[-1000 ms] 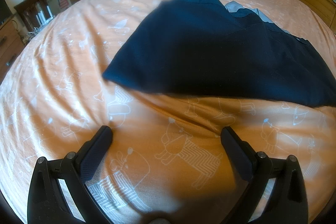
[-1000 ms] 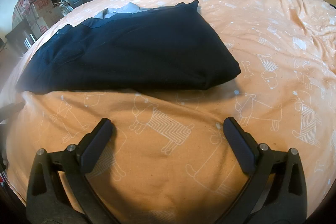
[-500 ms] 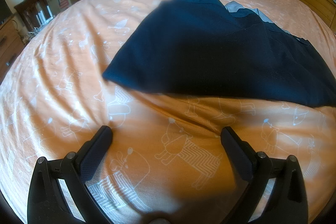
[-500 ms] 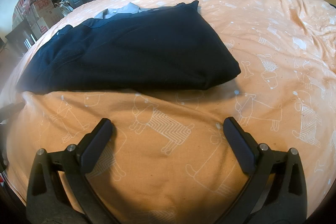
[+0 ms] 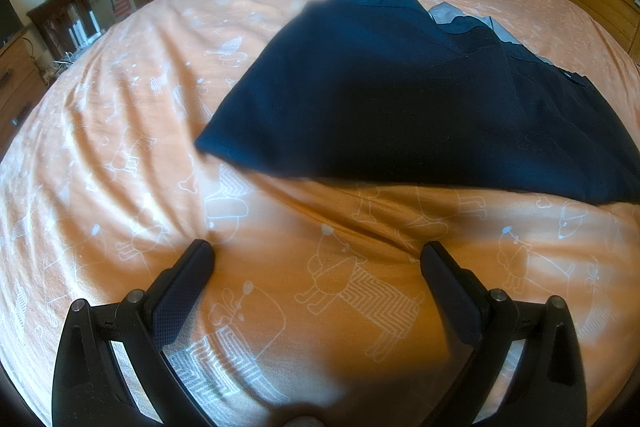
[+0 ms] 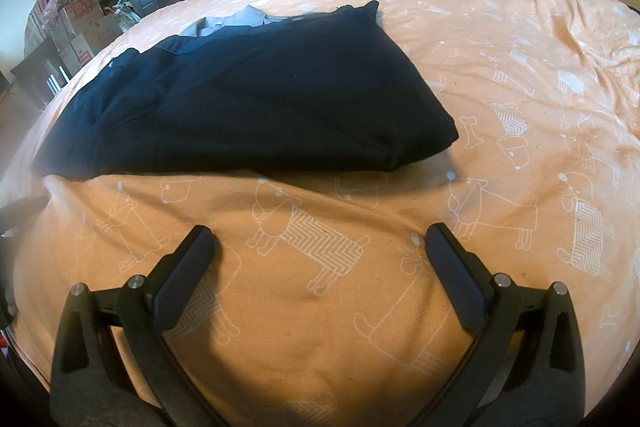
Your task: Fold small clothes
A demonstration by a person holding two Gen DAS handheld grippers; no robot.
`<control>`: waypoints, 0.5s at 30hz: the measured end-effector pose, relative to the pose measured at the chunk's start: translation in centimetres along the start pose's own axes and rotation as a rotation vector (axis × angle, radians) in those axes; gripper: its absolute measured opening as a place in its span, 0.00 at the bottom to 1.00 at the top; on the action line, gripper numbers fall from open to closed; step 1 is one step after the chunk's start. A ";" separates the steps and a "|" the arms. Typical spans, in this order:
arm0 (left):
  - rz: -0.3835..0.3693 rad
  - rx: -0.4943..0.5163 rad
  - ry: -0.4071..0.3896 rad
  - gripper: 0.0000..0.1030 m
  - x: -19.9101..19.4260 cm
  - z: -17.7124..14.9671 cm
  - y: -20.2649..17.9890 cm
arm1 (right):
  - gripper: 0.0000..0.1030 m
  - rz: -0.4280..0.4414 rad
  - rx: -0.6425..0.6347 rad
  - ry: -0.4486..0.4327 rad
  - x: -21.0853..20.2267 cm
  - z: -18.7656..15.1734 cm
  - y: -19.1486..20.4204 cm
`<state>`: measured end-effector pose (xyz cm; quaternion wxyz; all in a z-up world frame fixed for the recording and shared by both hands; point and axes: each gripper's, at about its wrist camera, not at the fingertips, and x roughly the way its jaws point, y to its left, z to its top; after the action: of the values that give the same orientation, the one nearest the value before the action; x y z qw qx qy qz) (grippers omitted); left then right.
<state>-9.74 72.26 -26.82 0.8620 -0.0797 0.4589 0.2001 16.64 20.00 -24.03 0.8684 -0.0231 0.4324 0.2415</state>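
**Garment lies ahead of both tools, long axis crosswise**

Bedspread (image 6: 500, 39), orange with white dog outlines, covers the whole bed and carries everything. Near its middle lies the navy garment (image 6: 248, 103), already folded to a broad slab, with a grey piece (image 6: 228, 21) peeking out at its far edge. Its long axis runs left to right across both views. Ahead of the left tool (image 5: 316, 255) sits the garment's left corner; ahead of the right tool (image 6: 320, 239) sits its thick folded right end. Both tools stand wide, holding nothing, resting low on bare bedspread just short of the near edge. Neither looks clearly nearer, so each would likely take its own end.
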 end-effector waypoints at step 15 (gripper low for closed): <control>0.000 -0.001 -0.001 1.00 0.0 0.0 0.0 | 1.00 -0.002 0.002 -0.001 0.1 0.0 0.2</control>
<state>-9.75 72.23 -26.83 0.8621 -0.0798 0.4585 0.2003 16.58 20.16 -24.08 0.8689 -0.0224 0.4321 0.2404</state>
